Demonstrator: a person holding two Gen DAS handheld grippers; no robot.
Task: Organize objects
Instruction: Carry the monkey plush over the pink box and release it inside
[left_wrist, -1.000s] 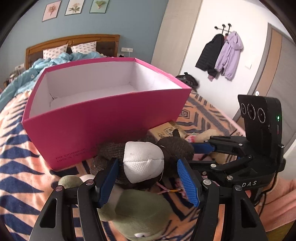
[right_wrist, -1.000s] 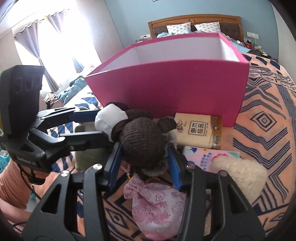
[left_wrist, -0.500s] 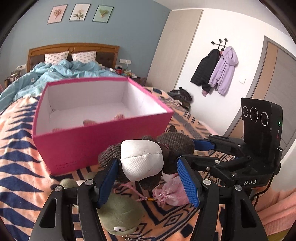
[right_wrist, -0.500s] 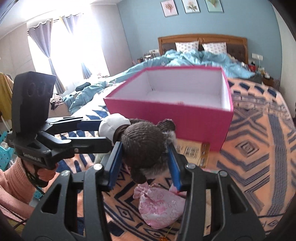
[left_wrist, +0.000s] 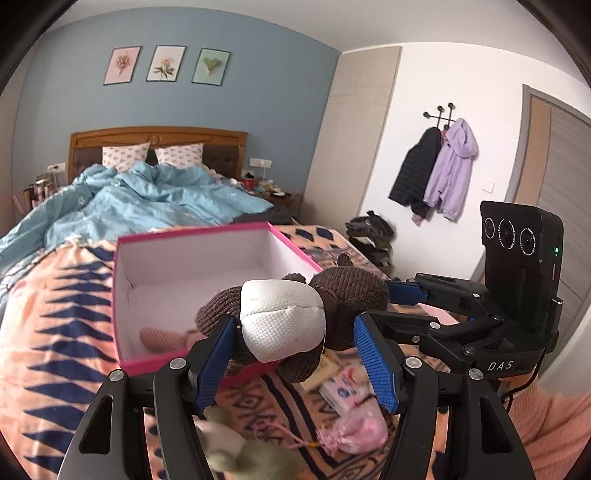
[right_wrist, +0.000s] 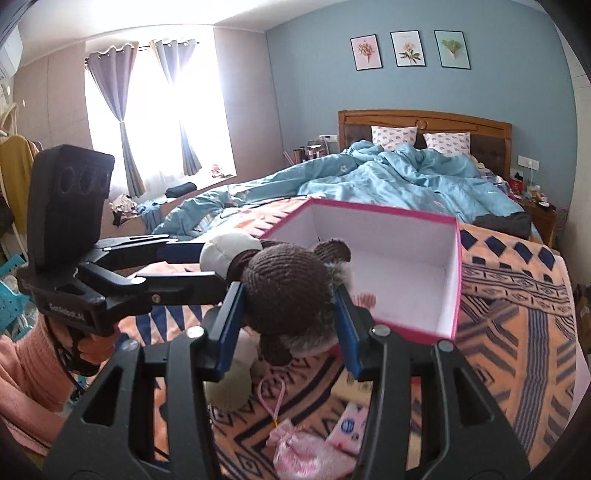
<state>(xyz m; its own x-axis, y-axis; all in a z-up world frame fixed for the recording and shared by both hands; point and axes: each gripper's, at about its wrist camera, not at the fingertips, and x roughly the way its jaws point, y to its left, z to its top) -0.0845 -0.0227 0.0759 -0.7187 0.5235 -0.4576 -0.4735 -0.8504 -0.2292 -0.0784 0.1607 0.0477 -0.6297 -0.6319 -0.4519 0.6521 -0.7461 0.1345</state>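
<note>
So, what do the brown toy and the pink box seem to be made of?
Brown toy: soft plush, ribbed like corduroy or a knit; its white part looks like dimpled, stitched fabric. Pink box: probably cardboard, with thin stiff walls, a matte pink outside and a plain white inside.

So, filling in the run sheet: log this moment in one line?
left gripper: shut on brown plush toy | right gripper: shut on toy | toy: above blanket | pink box: open

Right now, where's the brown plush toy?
The brown plush toy is held up between both grippers, left gripper and right gripper, in front of the pink box, above the patterned blanket.
</note>
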